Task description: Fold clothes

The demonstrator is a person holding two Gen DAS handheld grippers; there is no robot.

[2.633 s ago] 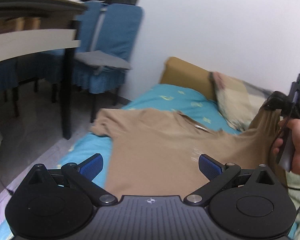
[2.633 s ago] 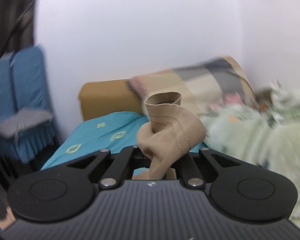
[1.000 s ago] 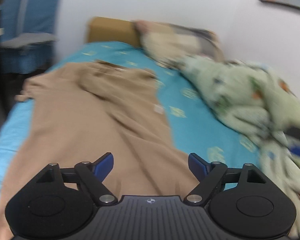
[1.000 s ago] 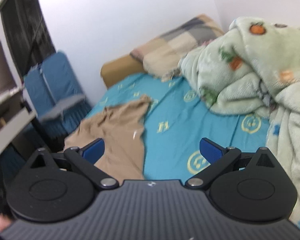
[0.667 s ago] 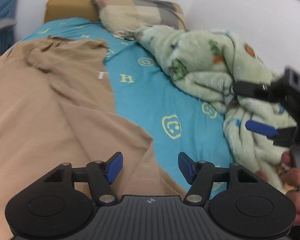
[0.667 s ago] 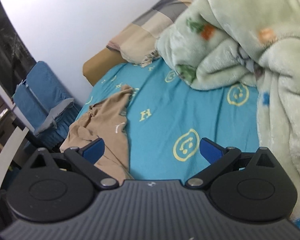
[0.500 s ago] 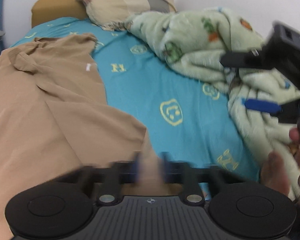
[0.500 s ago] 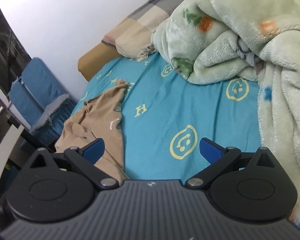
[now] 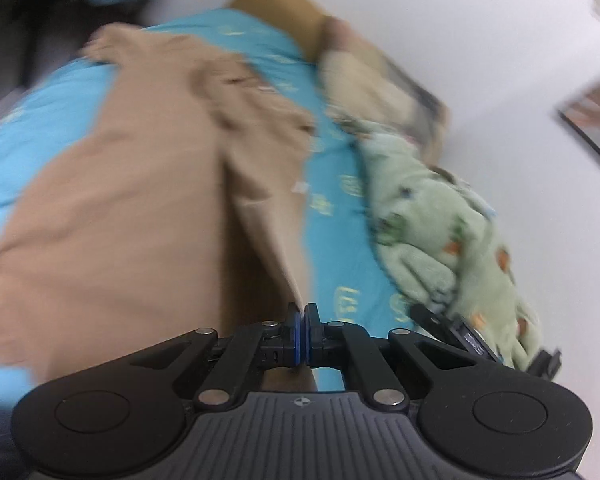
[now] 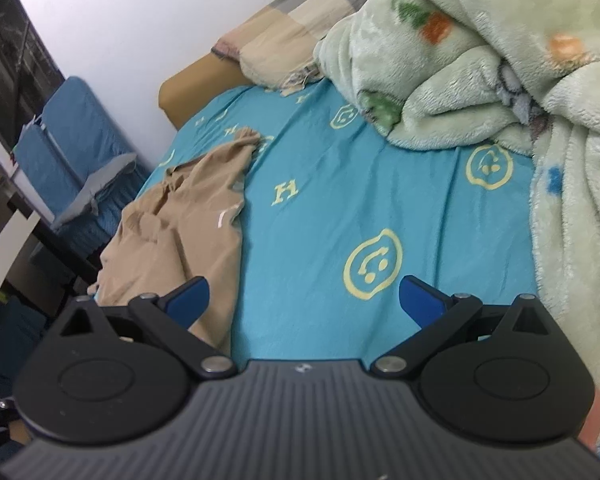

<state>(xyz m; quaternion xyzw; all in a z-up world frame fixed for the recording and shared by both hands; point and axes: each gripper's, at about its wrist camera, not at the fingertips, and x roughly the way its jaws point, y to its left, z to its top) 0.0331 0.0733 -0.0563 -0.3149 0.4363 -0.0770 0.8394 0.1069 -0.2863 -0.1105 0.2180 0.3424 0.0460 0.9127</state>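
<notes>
We see a tan shirt (image 9: pixel 140 208) spread rumpled along the bed's (image 10: pixel 320 216) left side; one edge is lifted into a taut ridge; a white tag shows.

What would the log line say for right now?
left gripper: shut on tan shirt edge | right gripper: open, empty, over blue sheet | fold: not yet done
</notes>
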